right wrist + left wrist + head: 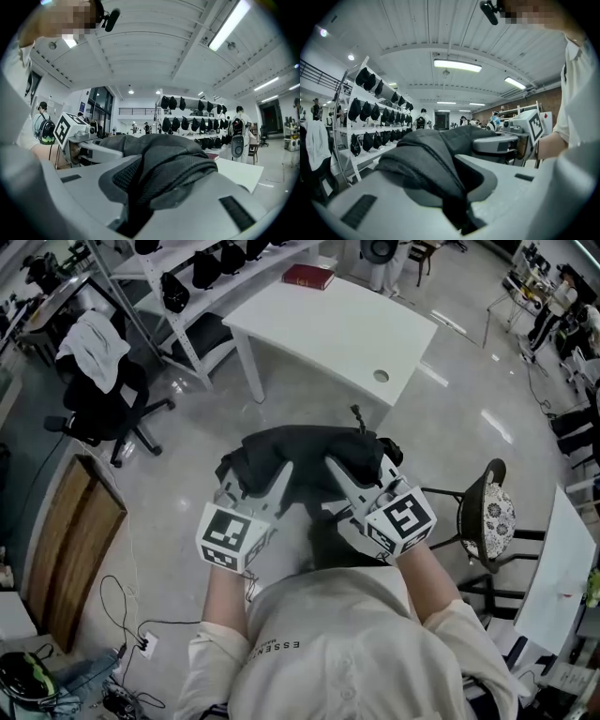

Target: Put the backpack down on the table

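Left gripper (450, 183) finger ends lost to me in folds of the backpack (426, 154), right gripper (145, 187) likewise, backpack's underside hidden from my head view, cover print of the red book (307, 277) on the far bench (347, 334) too small to read

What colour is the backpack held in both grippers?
The backpack is black, seen best in the head view.

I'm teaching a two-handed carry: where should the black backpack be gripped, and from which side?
Grip the backpack by the thick padded folds on its near edge, one toward each end, coming from the person's side. It is soft and slumps, so two spread holds should keep it level. The left gripper and right gripper are shut on such folds.
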Demonstrator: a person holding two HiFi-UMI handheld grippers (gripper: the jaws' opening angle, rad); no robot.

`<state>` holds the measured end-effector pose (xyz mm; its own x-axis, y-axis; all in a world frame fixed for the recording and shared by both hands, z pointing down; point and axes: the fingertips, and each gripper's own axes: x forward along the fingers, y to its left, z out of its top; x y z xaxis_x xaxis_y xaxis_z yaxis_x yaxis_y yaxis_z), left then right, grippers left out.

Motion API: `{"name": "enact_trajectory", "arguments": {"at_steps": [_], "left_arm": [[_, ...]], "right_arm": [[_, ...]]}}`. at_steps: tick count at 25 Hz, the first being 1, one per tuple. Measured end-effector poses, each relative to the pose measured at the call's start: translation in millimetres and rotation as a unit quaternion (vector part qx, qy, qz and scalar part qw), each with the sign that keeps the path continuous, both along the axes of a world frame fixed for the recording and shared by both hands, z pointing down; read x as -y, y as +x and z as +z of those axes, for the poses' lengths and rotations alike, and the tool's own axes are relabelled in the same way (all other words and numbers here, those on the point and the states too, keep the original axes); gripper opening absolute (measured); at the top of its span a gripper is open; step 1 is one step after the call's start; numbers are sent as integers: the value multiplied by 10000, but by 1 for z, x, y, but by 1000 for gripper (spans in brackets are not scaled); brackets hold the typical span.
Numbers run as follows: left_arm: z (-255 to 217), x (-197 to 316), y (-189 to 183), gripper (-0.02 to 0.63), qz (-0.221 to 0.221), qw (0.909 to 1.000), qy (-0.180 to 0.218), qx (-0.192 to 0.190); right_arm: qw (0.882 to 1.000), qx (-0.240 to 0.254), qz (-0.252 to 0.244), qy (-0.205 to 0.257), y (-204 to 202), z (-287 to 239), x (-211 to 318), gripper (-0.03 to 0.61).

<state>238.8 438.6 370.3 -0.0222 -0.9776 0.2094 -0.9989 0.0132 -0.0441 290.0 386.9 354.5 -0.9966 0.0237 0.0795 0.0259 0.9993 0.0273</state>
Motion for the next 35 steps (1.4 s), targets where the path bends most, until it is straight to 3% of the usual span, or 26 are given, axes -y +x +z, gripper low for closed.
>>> {"name": "enact_trajectory", "arguments": {"at_steps": [8, 17, 25, 35], "left_arm": [[3, 61, -86, 71, -302, 9995, -54, -53], [-13, 183, -178, 71, -200, 9998, -43, -52], [-28, 285, -217, 72, 207, 9997, 115, 89], [-26, 409, -252, 72, 1116, 9933, -5, 290]], "right_arm": [[9996, 44, -278, -65, -90, 4, 65, 78], [9996, 135, -256, -38, -180, -10, 186, 80], [9992, 323, 79, 228, -216, -28, 284, 83], [9928, 442, 1102, 137, -243, -22, 400, 83]]}}
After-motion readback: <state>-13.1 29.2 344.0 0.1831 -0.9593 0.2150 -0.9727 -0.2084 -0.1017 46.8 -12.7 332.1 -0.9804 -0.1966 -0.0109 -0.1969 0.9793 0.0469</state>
